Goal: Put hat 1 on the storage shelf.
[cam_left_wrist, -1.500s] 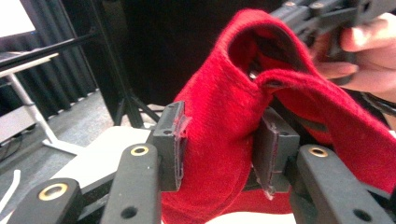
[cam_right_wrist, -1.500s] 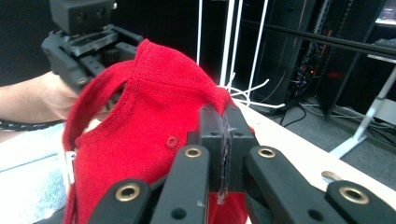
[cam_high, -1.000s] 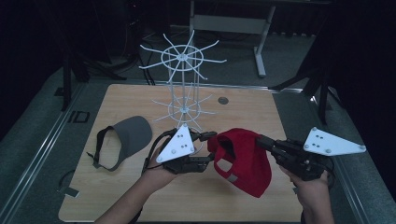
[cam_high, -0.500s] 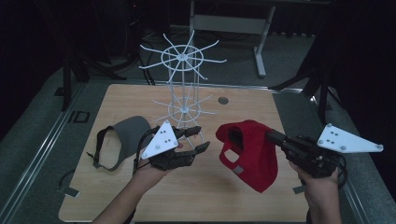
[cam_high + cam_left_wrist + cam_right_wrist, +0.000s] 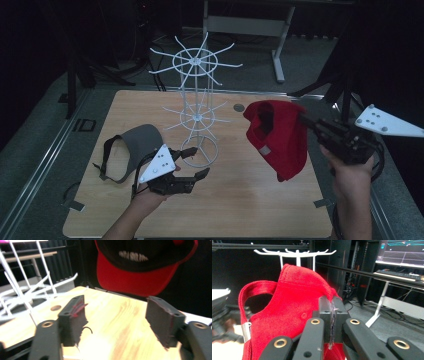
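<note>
Since a second ago the red cap (image 5: pixel 278 137) has risen off the table (image 5: pixel 250 210) and swung up to the right of the white wire rack (image 5: pixel 196 107), while the left gripper (image 5: pixel 194 162) has drawn back toward the rack's ring base; the right gripper (image 5: pixel 331 312) has its jaws pressed together on the cap's fabric and carries it hanging in the air, level with the rack's lower arms; the left gripper's jaws stand spread with nothing between them, low over the wood in front of the rack; the grey visor (image 5: pixel 131 150) lies flat to the left of the rack; judging by this, the lift is done, and hanging the cap on a rack arm appears to remain, with the visor untouched.
</note>
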### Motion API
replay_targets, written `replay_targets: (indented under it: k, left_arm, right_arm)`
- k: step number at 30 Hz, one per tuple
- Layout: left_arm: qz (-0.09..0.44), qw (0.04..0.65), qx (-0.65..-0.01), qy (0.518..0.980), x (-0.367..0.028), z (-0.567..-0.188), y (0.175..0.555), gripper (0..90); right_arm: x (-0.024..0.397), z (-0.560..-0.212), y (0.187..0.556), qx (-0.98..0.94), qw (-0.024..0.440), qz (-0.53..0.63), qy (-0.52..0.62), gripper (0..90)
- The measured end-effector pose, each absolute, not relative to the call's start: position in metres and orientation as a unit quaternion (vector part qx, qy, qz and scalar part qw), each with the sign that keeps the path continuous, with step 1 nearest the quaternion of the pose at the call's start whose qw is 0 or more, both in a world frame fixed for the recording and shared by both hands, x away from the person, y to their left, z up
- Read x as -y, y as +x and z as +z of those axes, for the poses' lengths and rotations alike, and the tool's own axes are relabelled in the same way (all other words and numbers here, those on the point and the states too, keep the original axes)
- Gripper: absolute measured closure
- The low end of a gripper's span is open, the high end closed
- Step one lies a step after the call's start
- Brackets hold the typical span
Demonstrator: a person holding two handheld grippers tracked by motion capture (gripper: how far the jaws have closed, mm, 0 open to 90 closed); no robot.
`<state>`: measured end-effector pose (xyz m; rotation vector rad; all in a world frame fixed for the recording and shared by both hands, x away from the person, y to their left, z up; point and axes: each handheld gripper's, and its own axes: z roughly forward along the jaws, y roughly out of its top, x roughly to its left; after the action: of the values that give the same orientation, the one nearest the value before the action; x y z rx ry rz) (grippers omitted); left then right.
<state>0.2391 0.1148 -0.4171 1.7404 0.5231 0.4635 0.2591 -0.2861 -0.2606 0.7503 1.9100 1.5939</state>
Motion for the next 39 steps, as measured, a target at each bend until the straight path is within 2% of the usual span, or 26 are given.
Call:
replay_targets:
  k: [4,8,21,31,39]
  left_arm:
    - [0.197,0.586,-0.238,0.749,-0.122,-0.437,0.237,15.5]
    - [0.188,0.588,-0.250,0.746,-0.129,-0.458,0.233,11.6]
    - [0.190,0.561,-0.280,0.756,-0.137,-0.515,0.224,10.1]
    - [0.190,0.568,-0.284,0.749,-0.140,-0.523,0.221,10.1]
    - [0.189,0.565,-0.286,0.751,-0.140,-0.527,0.220,10.2]
  right_arm:
    - [0.284,-0.250,0.270,-0.706,0.280,0.585,0.286,88.9]
    - [0.284,-0.241,0.283,-0.700,0.283,0.587,0.292,88.8]
    - [0.265,-0.207,0.323,-0.682,0.301,0.592,0.309,88.9]
    - [0.242,-0.197,0.352,-0.683,0.304,0.583,0.318,88.8]
    - [0.233,-0.211,0.363,-0.696,0.298,0.569,0.322,88.8]
